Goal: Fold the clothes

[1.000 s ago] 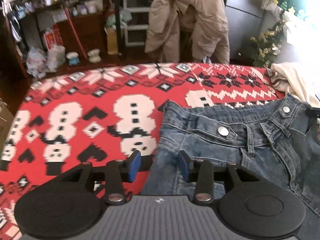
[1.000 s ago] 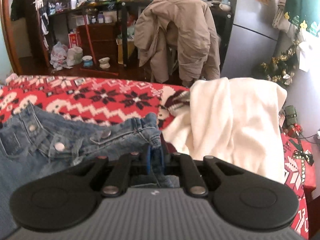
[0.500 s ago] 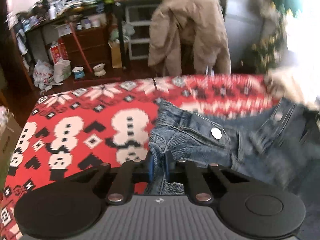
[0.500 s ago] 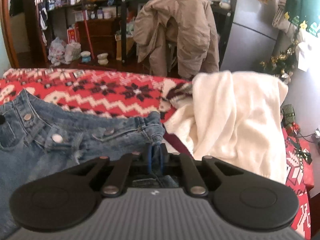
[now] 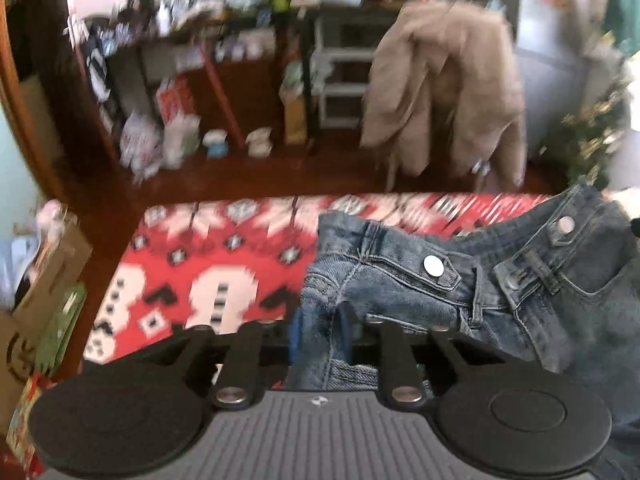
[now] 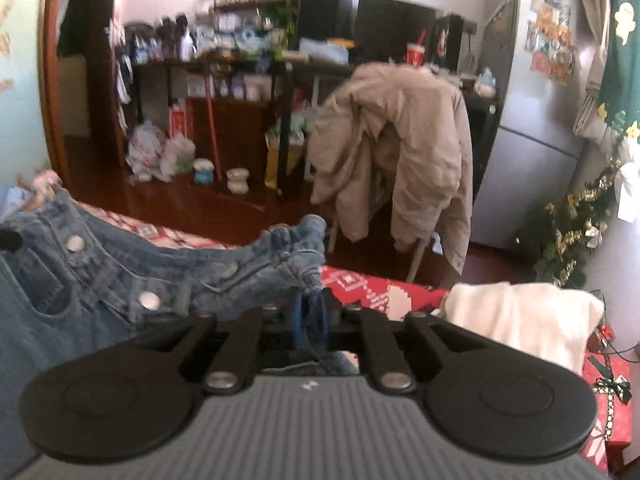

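Jeans point(image 5: 460, 288) (faded blue denim, waistband bunched) hang pinched in left tongs point(image 5: 320, 330) and right tongs point(image 6: 310, 316).

Faded blue denim jeans point(image 5: 440, 280) with silver snap buttons, pinched between blue pads point(image 5: 295, 334) of black left gripper point(image 5: 320, 334). Red cloth point(image 5: 224, 264) beyond it, white and black snowman/snowflake knit pattern. Right of black right gripper point(image 6: 311, 320): cream-white garment point(image 6: 520, 324). Beige coat point(image 6: 404, 152) behind.

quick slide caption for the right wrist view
Right gripper clamps the jeans waistband corner, lifted above the red blanket.
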The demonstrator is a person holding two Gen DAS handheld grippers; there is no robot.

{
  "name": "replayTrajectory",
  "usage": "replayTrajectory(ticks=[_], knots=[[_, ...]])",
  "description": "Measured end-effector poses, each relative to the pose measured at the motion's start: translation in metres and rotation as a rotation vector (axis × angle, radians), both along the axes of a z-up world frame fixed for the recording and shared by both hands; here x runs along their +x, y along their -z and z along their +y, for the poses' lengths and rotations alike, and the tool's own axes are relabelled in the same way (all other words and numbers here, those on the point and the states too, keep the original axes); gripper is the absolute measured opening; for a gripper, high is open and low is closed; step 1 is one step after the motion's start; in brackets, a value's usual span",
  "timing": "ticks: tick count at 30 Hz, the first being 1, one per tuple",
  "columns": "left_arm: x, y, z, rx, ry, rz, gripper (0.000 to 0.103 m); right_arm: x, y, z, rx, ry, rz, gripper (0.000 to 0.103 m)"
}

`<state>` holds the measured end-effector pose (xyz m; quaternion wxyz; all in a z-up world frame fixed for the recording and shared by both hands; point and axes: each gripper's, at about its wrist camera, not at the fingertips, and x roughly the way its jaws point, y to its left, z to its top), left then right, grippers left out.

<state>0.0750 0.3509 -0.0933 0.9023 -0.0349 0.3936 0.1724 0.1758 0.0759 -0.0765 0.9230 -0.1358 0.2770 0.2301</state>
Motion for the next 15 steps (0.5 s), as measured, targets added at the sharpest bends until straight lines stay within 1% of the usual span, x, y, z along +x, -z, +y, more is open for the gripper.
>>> replayTrajectory(ticks=[1,2,4,6,10,13,15], knots=[[0.001,0.004,0.000,0.019,-0.014,0.007,0.025,0.005,0.009,0.004,-0.027,0.019,-0.003,0.028],[-0.001,0.005,0.001,0.016,-0.009,0.002,0.033,0.009,0.018,0.007,-0.052,0.035,0.001,0.030],[-0.006,0.008,0.001,0.010,0.002,-0.007,0.041,0.012,0.029,0.002,-0.048,0.042,0.032,0.030],[-0.011,0.009,0.001,0.003,0.009,-0.006,0.041,0.011,0.036,-0.007,-0.024,0.042,0.064,0.030],[-0.033,0.005,-0.007,-0.021,0.019,-0.007,0.041,-0.005,0.040,-0.030,-0.007,0.044,0.087,0.030],[-0.055,-0.005,-0.022,-0.047,0.039,-0.025,0.041,-0.029,0.037,-0.048,-0.017,0.039,0.089,0.030],[-0.069,-0.012,-0.037,-0.054,0.057,-0.038,0.043,-0.048,0.032,-0.059,-0.022,0.034,0.089,0.030]])
